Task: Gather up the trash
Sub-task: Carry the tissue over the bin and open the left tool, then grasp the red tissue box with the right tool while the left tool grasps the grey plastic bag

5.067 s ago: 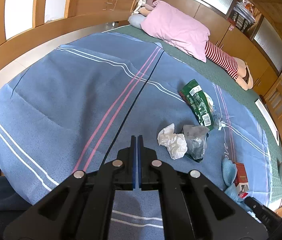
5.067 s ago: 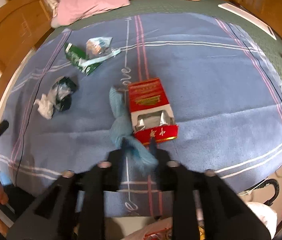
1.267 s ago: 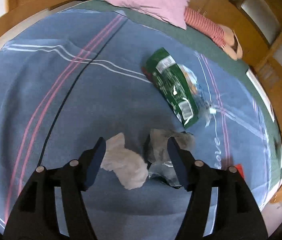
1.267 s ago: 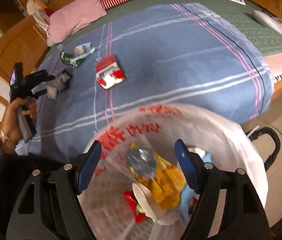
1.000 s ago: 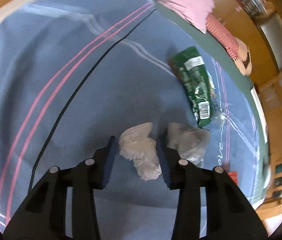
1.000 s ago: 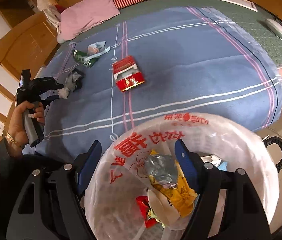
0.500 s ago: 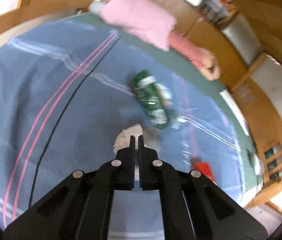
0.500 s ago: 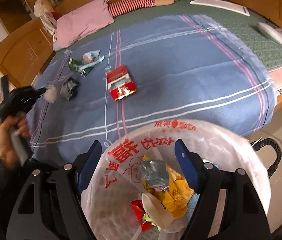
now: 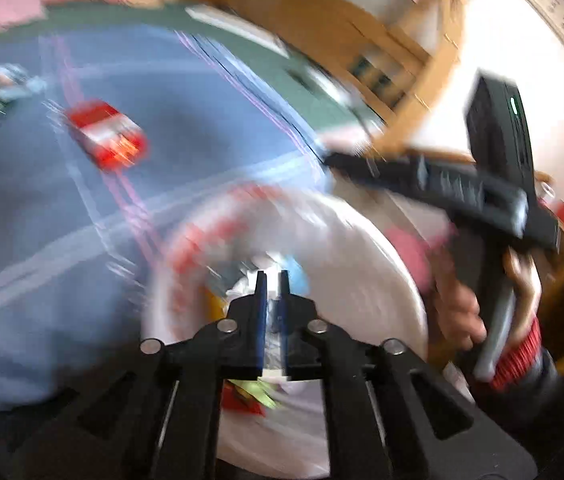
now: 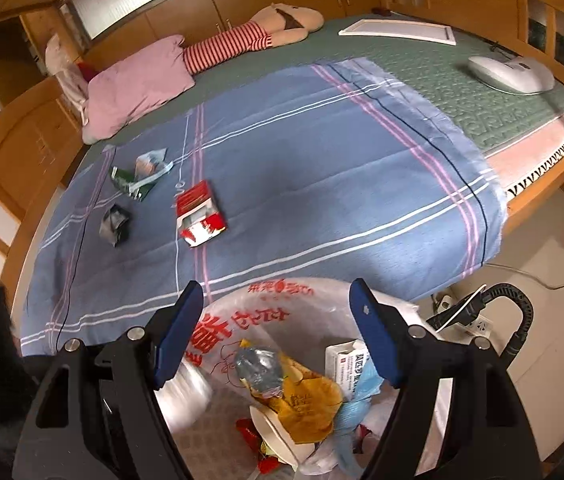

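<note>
Left gripper (image 9: 271,280) just parting narrowly above the white plastic trash bag (image 10: 370,300), blurred white crumpled tissue (image 10: 185,394) dropping inside, right gripper (image 10: 275,324) wide and empty: risk of tissue catching the rim and spilling out.

Black tool (image 10: 273,336) — blue pads (image 10: 374,340)

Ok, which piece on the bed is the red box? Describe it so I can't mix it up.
Find the blue striped blanket covering the bed's near half. Left of its middle, three bits of trash lie spread out. The red box is the flat red-and-white carton lying open, nearest the blanket's middle; the others are a green wrapper and a crumpled grey-black wad.
</note>
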Demonstrator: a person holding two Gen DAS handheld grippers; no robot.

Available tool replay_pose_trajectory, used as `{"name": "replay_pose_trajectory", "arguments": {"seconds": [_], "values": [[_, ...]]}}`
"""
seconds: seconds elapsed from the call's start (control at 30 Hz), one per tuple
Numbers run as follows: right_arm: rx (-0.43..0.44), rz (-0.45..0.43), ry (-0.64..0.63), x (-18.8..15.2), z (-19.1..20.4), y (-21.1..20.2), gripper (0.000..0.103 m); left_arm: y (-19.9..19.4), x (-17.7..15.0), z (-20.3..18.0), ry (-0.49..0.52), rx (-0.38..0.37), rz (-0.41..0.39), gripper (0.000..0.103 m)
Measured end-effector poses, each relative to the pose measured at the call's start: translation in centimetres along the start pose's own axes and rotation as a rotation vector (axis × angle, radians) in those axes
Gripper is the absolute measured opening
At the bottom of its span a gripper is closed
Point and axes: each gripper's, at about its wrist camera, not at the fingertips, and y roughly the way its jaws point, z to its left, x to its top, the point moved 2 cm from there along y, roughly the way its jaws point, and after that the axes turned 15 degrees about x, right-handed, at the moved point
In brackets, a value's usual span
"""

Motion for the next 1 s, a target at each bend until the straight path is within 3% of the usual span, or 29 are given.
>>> {"name": "replay_pose_trajectory", "arguments": {"seconds": [0.03, 0.07, 0.17, 0.27, 0.33, 0.4, 0.47, 0.6, 0.73, 0.83, 0.9, 0.93, 0.97, 1.0], "values": [[-0.001, -0.004, 0.006, 0.1, -0.2, -0.1, 0.074, 0.2, -0.2, 0.4, -0.005, 0.010, 0.009, 0.043], [-0.002, -0.006, 0.010, 0.3, -0.4, -0.2, 0.074, 0.1, -0.1, 1.0, -0.017, 0.036, 0.002, 0.065], [-0.006, -0.009, 0.018, 0.9, -0.8, 0.1, 0.074, -1.5, 1.5, 4.9, -0.118, 0.146, -0.074, 0.068], [-0.007, -0.007, -0.002, 1.9, -0.3, 1.2, 0.074, -3.8, 4.2, 11.3, -0.300, 0.354, -0.159, 0.068], [-0.008, -0.002, -0.019, 2.8, 0.3, 2.5, 0.074, -5.2, 6.2, 16.2, -0.436, 0.530, -0.219, 0.069], [-0.008, 0.017, -0.048, 4.0, 1.2, 4.6, 0.074, -5.4, 8.3, 20.3, -0.517, 0.694, -0.247, 0.075], [-0.025, 0.049, -0.094, 5.3, 2.5, 7.6, 0.074, -4.7, 9.8, 22.8, -0.537, 0.782, -0.237, 0.077], [-0.012, 0.140, -0.136, 7.3, 4.5, 14.2, 0.074, -0.6, 11.2, 26.5, -0.547, 0.829, -0.115, 0.078], [-0.066, 0.209, -0.215, 7.9, 6.8, 20.5, 0.074, 1.1, 11.3, 26.9, -0.514, 0.856, -0.067, 0.076], [-0.109, 0.241, -0.251, 7.6, 7.6, 23.4, 0.074, 1.2, 11.3, 27.4, -0.455, 0.877, -0.074, 0.065], [-0.130, 0.257, -0.256, 7.5, 7.6, 24.8, 0.074, 1.4, 11.3, 27.0, -0.433, 0.830, -0.088, 0.045], [-0.137, 0.258, -0.257, 7.4, 7.6, 25.2, 0.073, 1.8, 11.5, 26.6, -0.426, 0.829, -0.092, 0.043], [-0.135, 0.256, -0.262, 7.2, 7.6, 25.5, 0.058, 2.1, 11.8, 26.3, -0.419, 0.835, -0.096, 0.039], [-0.129, 0.259, -0.267, 7.0, 7.6, 25.5, 0.059, 2.0, 11.8, 26.2, -0.414, 0.834, -0.100, 0.037]]}}
